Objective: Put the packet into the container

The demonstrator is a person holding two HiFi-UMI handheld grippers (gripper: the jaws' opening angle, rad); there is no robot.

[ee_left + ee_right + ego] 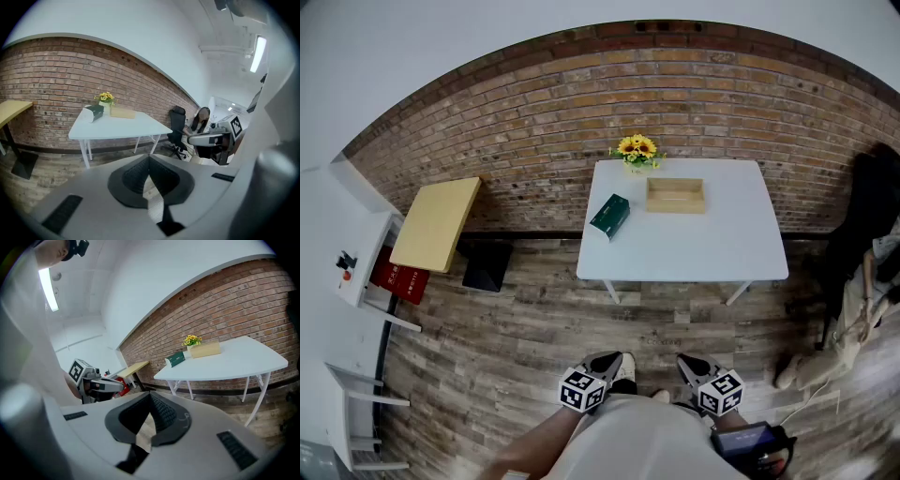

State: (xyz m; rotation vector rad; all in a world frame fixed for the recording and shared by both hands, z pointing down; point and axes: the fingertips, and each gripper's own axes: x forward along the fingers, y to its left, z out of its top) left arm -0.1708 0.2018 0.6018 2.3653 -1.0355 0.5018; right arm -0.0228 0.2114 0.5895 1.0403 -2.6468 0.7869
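Brick wall stands behind a white table on the plank floor. On the table's far left part lies the green packet, near the open-topped wooden container and to its left, not in it. Yellow flowers stand at the far edge. I hold both tongs low by my body, well apart from the table. My left gripper has its jaws together on nothing, and my right gripper is likewise closed and empty.
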